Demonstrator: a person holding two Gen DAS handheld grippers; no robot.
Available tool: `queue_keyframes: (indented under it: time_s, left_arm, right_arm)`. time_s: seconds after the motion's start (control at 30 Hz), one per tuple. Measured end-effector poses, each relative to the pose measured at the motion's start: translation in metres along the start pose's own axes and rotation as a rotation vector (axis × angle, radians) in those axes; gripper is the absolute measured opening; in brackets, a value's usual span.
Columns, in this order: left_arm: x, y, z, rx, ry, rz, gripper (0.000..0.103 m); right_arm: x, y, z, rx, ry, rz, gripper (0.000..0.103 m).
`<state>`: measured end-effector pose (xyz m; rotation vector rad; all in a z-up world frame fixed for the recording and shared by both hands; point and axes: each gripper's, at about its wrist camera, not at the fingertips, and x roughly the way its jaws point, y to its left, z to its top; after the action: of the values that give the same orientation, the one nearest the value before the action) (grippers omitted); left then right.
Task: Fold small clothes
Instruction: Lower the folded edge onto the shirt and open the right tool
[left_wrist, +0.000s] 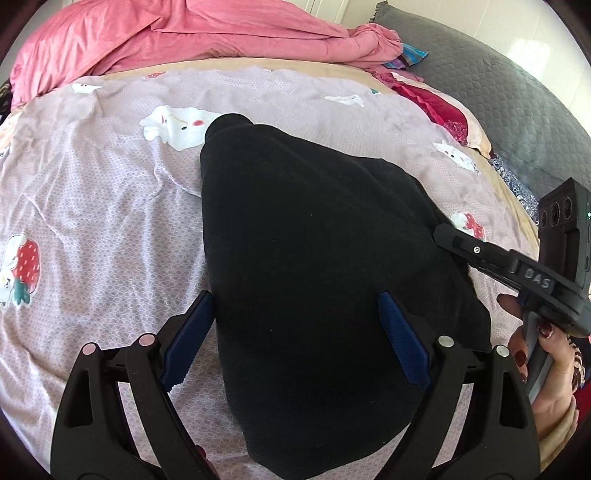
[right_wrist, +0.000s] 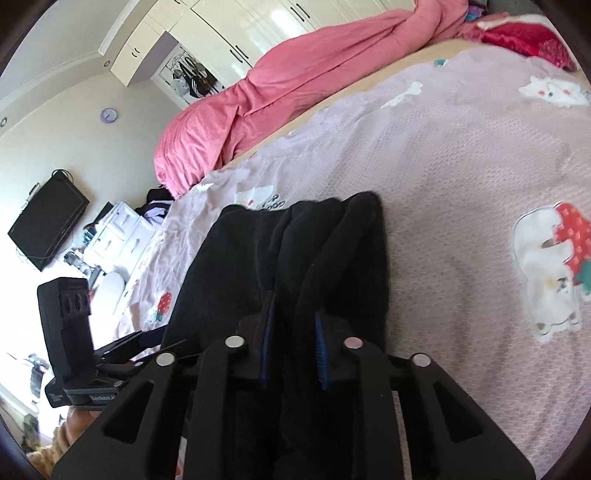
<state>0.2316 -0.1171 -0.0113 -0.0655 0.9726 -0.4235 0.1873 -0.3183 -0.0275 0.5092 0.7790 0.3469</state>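
On the left, we keep our left gripper (left_wrist: 295, 332) with its fingers (left_wrist: 192, 332) spread wide, straddling the near part of the black garment (left_wrist: 314, 258) lying on the bed sheet (left_wrist: 92, 203). On the right, our right gripper (right_wrist: 293, 350) has its fingers (right_wrist: 321, 354) narrowed, pinching a fold of that garment's edge.

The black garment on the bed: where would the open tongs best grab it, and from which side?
Probably the near left edge of the black garment, coming in low from the left over the printed sheet. That edge lies flat and free beside the left tongs, while the right tongs already pinch the bunched right edge.
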Motion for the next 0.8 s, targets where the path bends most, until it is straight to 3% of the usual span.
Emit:
queue_keyframes:
  time_s: [0.13,0.23,0.3,0.33,0.43,0.5,0.57,0.63,0.67,0.73,0.77,0.8]
  left_arm:
    - [0.002,0.0,0.0,0.003,0.007,0.003,0.086]
    - [0.004,0.0,0.0,-0.005,0.008,-0.001,0.087]
    - [0.004,0.0,-0.001,-0.006,0.005,-0.002,0.087]
    - [0.004,0.001,-0.002,-0.006,0.004,-0.003,0.087]
    - [0.003,0.001,-0.005,-0.014,0.002,-0.01,0.087]
    - [0.002,0.002,-0.006,-0.013,0.001,-0.011,0.087]
    - [0.002,0.002,-0.007,-0.015,0.001,-0.012,0.087]
    - [0.0,0.002,-0.01,-0.019,-0.001,-0.012,0.087]
    - [0.0,0.002,-0.011,-0.019,-0.003,-0.011,0.087]
    - [-0.001,0.001,-0.012,-0.025,-0.003,-0.008,0.087]
    - [-0.001,0.0,-0.011,-0.025,-0.002,-0.009,0.087]
    - [-0.002,-0.001,-0.01,-0.024,-0.001,-0.011,0.087]
  right_arm:
    - [0.007,-0.02,-0.007,0.099,0.041,0.028,0.015]
    - [-0.009,-0.016,-0.007,0.101,0.01,0.034,0.031]
    - [-0.021,-0.01,-0.008,0.096,-0.007,0.071,0.052]
    - [-0.024,-0.008,-0.01,0.101,-0.002,0.091,0.057]
    - [-0.029,-0.005,-0.019,0.123,0.027,0.134,0.062]
    - [-0.022,-0.007,-0.025,0.154,0.08,0.146,0.073]
    - [-0.017,-0.008,-0.029,0.158,0.108,0.119,0.073]
    - [-0.015,-0.005,-0.032,0.138,0.112,0.109,0.056]
    - [-0.014,-0.004,-0.033,0.135,0.116,0.145,0.03]
    - [-0.017,-0.001,-0.032,0.144,0.095,0.192,0.022]
    - [-0.022,0.004,-0.03,0.103,0.074,0.165,0.012]
    - [-0.027,0.009,-0.028,0.077,0.058,0.149,0.01]
